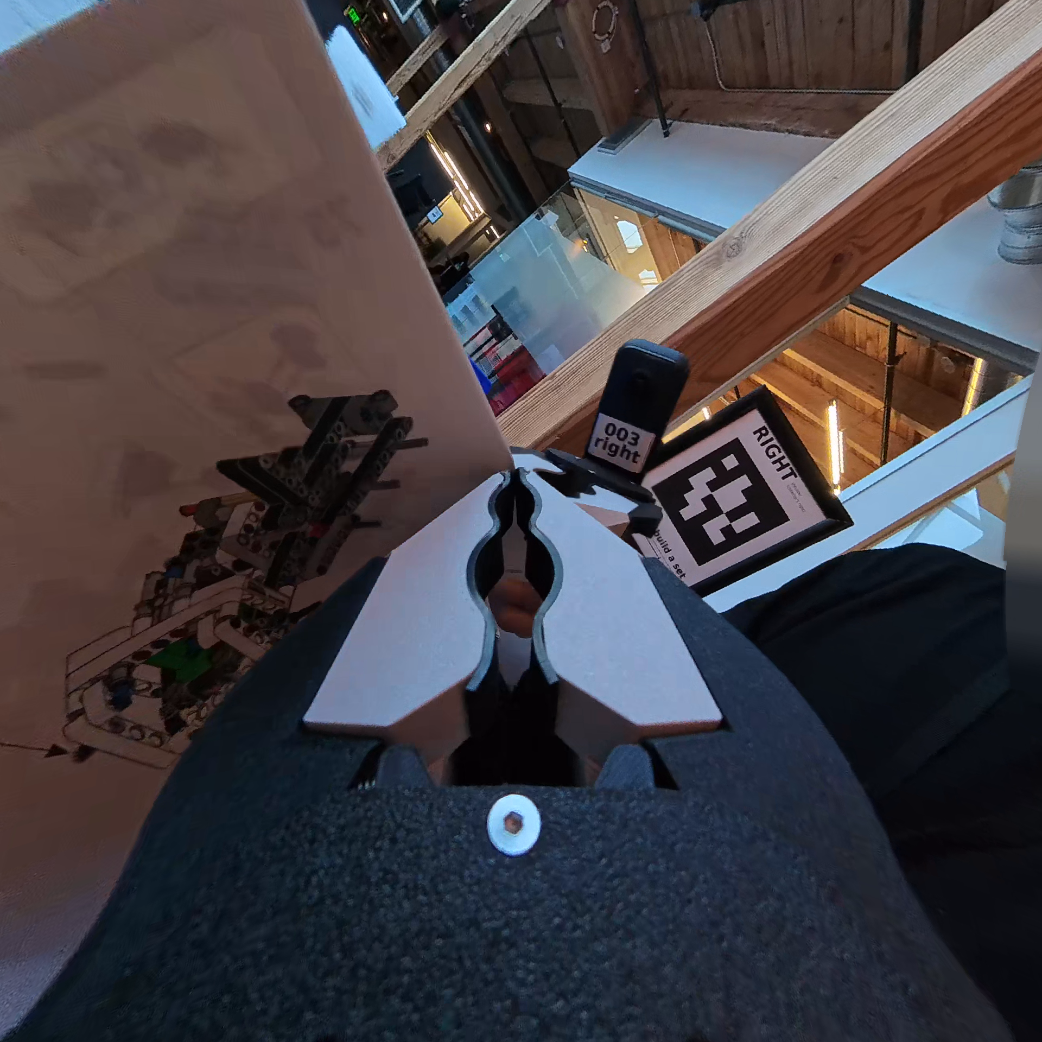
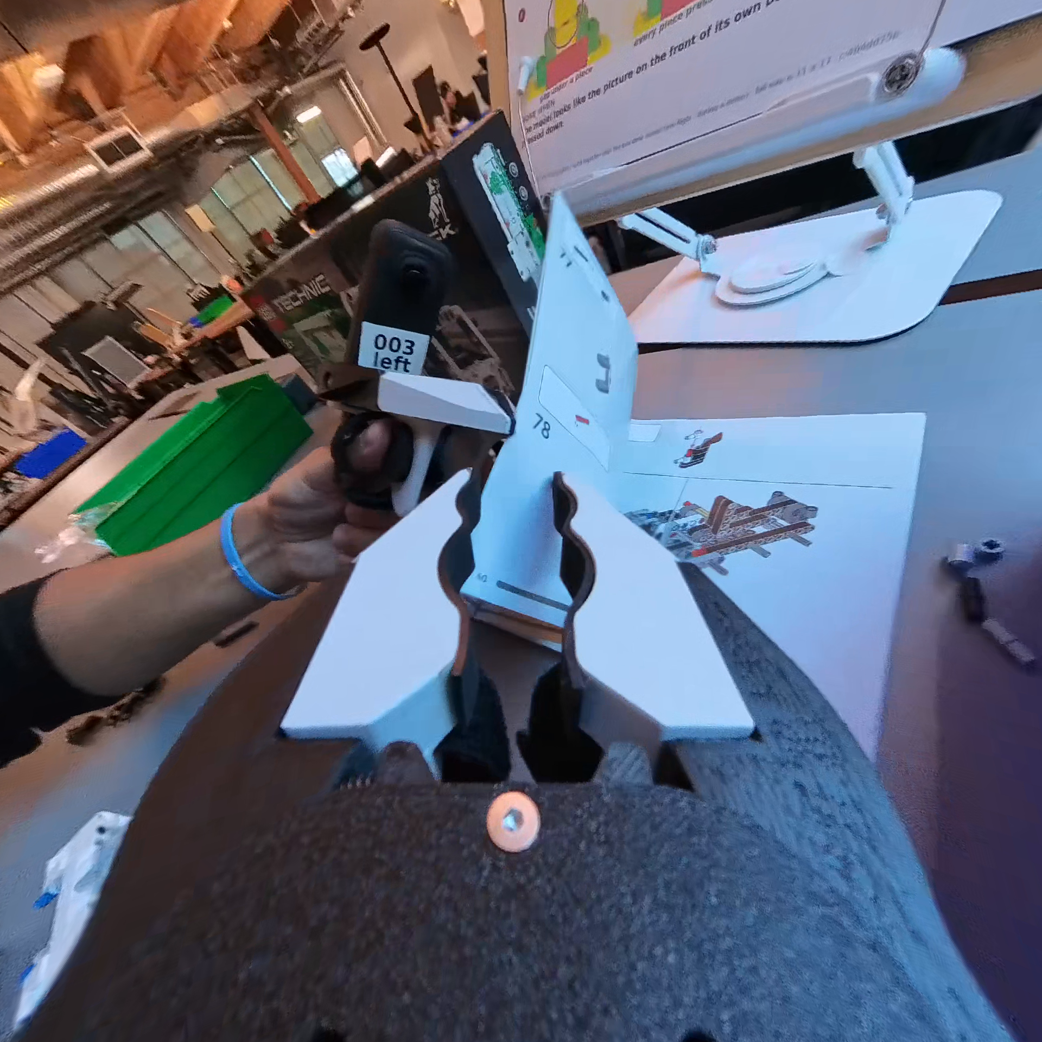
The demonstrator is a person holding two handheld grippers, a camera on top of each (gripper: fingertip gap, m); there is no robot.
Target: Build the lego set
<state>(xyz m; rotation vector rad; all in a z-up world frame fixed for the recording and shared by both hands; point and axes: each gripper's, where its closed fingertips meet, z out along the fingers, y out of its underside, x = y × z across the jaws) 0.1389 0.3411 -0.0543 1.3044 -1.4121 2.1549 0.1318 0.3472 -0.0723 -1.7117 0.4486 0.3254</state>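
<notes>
The instruction booklet lies open on the dark table. One of its pages stands lifted upright. My left gripper is shut on that page's edge; the page, printed with a model drawing, fills the left of the left wrist view. In the right wrist view the left gripper pinches the page from the left, held by a hand with a blue wristband. My right gripper is open, its two fingers on either side of the lifted page without closing on it. It also shows in the left wrist view.
A few small loose Lego pieces lie right of the booklet. A dark Lego box and a green bin stand at the back left. A white stand base holds an instruction sheet behind. A plastic bag lies lower left. The tips of both grippers are at nearly the same place.
</notes>
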